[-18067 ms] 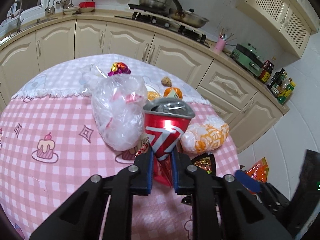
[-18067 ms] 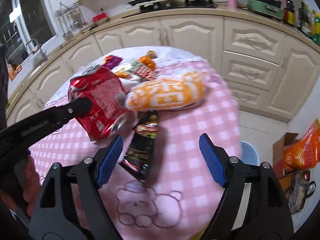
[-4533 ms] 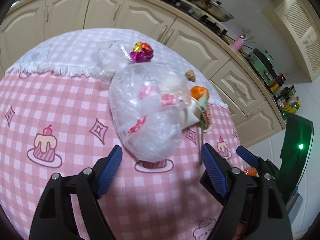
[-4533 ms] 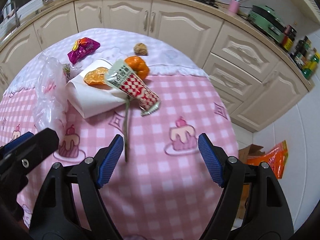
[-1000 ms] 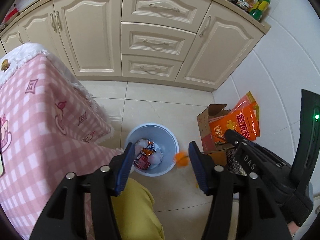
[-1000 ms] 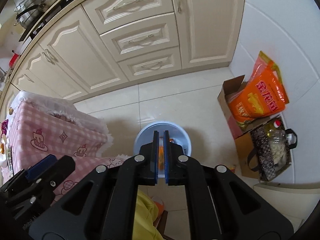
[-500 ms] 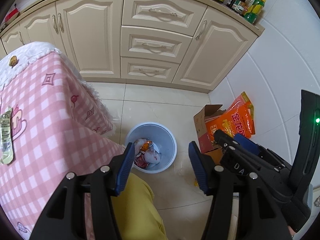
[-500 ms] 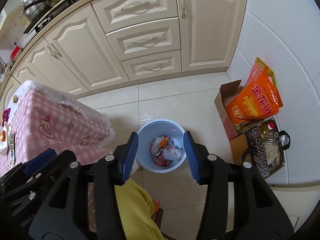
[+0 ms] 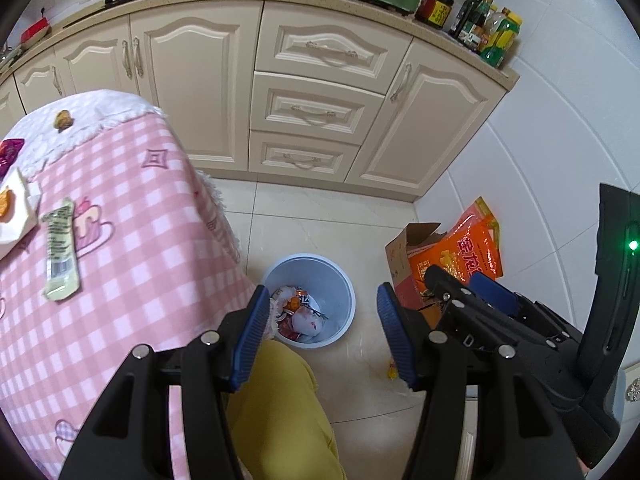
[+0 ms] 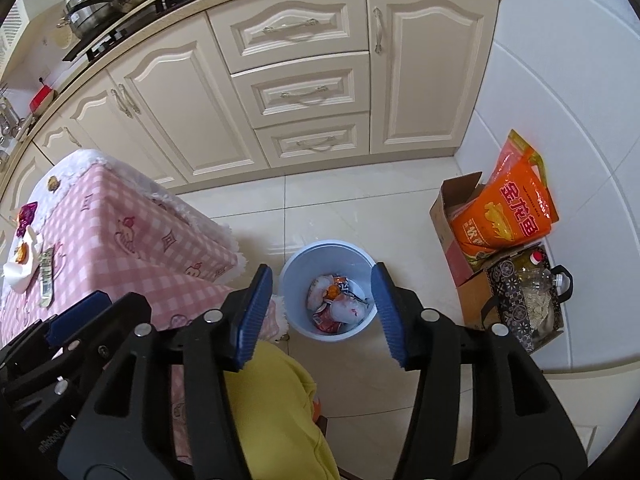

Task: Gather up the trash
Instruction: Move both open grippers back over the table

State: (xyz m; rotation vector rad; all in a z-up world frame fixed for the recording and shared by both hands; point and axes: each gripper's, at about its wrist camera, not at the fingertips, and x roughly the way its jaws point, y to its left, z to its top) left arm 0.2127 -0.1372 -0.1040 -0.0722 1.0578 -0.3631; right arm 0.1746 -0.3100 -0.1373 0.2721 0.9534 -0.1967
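A light blue bin (image 9: 346,292) (image 10: 294,280) stands on the floor beside the table and holds crumpled trash (image 9: 300,316) (image 10: 336,304), with an orange bit on top. My left gripper (image 9: 321,294) hangs open above it with nothing between its pads. My right gripper (image 10: 321,271) is also over the bin, jaws opening and empty. On the pink checked table (image 9: 120,280) (image 10: 120,240) lie a green-white wrapper (image 9: 60,248) (image 10: 46,276), white paper with orange peel (image 9: 16,216) (image 10: 20,268), a magenta wrapper (image 9: 8,152) (image 10: 26,214) and a brown crumb (image 9: 64,120).
A cardboard box with an orange bag (image 9: 472,248) (image 10: 504,216) and a dark patterned bag (image 10: 528,300) stand right of the bin. Cream cabinets (image 9: 312,112) line the back. A person's yellow trouser leg (image 9: 280,408) is just below the grippers. A small orange scrap (image 9: 393,372) lies on the floor.
The right gripper was shut on an orange bit over the bin; its jaws have parted and no longer hold it. Both grippers have risen, and more of the table shows.
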